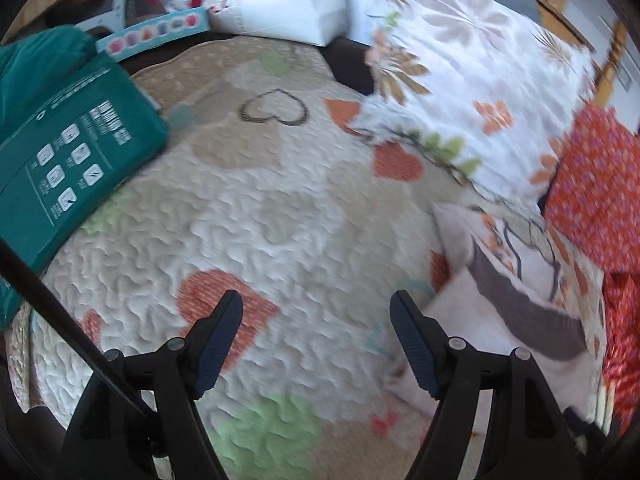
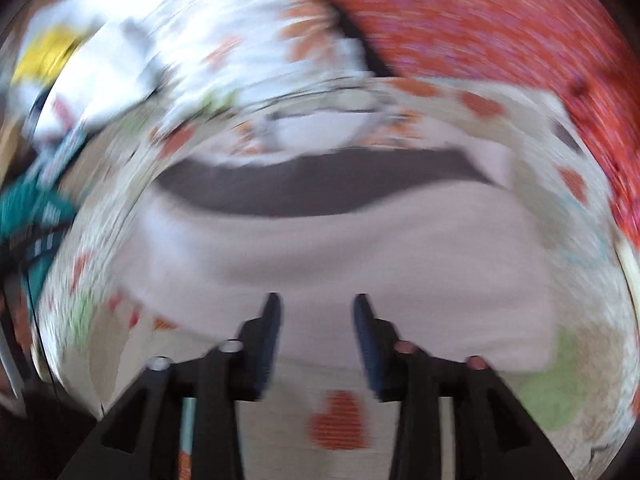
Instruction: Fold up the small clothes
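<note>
Left tool (image 1: pixel 316 312) wide, empty; right tool (image 2: pixel 316 308) part-open over pale garment (image 2: pixel 360 248).

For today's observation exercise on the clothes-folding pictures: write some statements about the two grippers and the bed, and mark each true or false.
1. The left gripper has its jaws open over the quilt. True.
2. The right gripper is clamped on the red fabric. False: its jaws are apart, empty, over the pale garment.
3. A teal package lies on the quilt. True.
4. The pale garment has a yellow band. False: the band is dark grey.
</note>
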`<state>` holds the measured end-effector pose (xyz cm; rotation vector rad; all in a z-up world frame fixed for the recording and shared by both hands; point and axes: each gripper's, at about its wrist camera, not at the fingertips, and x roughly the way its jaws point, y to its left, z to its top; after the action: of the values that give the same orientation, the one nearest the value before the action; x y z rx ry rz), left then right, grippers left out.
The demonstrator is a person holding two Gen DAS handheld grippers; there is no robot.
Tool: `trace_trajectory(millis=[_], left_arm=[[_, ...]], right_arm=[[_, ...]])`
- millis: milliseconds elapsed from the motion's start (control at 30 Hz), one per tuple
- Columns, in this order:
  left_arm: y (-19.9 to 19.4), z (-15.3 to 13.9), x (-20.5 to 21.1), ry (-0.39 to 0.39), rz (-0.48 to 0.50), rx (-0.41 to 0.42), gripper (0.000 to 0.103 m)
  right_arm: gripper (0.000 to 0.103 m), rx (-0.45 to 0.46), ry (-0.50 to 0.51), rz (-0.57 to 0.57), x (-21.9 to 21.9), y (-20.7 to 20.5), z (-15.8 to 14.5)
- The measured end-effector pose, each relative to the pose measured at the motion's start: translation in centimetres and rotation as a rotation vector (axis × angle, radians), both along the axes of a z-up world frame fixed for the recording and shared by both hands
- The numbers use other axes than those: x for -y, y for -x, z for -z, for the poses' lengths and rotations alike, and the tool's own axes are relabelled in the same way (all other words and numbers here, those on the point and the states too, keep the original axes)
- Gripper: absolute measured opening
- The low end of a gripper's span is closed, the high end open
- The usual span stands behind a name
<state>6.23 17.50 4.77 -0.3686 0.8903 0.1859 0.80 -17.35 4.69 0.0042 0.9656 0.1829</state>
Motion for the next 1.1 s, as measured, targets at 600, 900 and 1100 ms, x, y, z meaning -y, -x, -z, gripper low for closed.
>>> trace_trajectory(millis=[600,900,1100], left_arm=[[1.9,-1.9,-8.7,0.208,-0.227,0.102,0.076],[2.2,-1.9,-6.9,0.222,-0.206,0.107,0.076],[1.4,-1.3,-1.3,0.191,-0.090,0.077,0.076]], right_arm=[[0.053,0.222,0.757,-0.273,-26.4,-4.6,8.6],[0.006,0.101,0.308,-0.118,-19.5,-7.0,1.5],[0.006,0.166,-0.019,0.236,0.2,-4.8,-6.9]])
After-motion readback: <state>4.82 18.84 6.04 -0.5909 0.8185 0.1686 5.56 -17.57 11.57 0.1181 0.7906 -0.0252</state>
